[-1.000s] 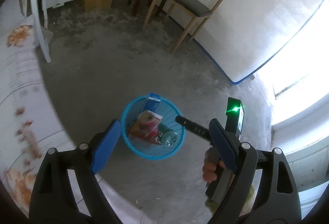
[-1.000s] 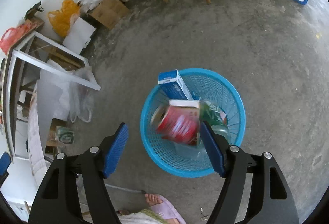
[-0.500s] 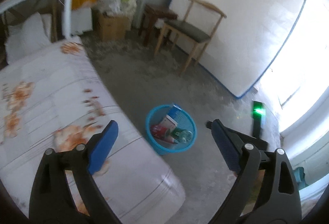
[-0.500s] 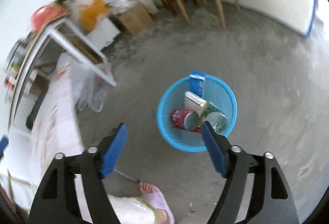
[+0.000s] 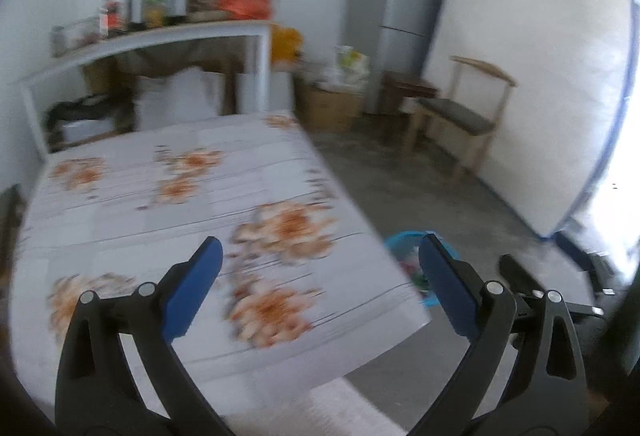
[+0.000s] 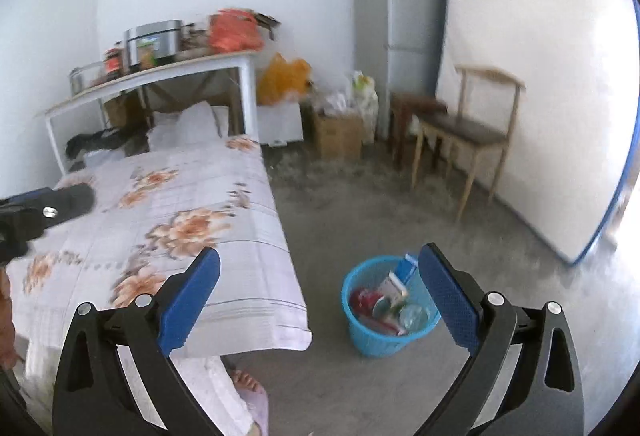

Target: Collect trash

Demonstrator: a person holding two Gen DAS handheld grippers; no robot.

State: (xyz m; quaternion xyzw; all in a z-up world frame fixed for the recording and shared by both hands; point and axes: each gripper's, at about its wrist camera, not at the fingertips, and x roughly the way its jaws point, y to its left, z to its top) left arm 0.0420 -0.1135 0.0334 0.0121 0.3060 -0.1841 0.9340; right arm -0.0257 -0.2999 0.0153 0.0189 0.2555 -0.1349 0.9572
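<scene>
Both grippers, left and right, gape wide and empty; blurred frames risk overlooking trash outside the blue wastebasket.

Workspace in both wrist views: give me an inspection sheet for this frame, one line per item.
Surface: bare grey concrete floor; bed with floral sheet on the left.
Job's things: blue basket on the floor beside the bed's corner, holding a red can, a blue-and-white carton and a clear bottle.
Clutter: cardboard box, orange bag, loaded white table.
Grippers: left gripper open over the bed, empty; right gripper open, empty, basket beside its right finger.
Cables: nothing seen.
Surroundings: fridge, upright mattress, wooden chair.
</scene>
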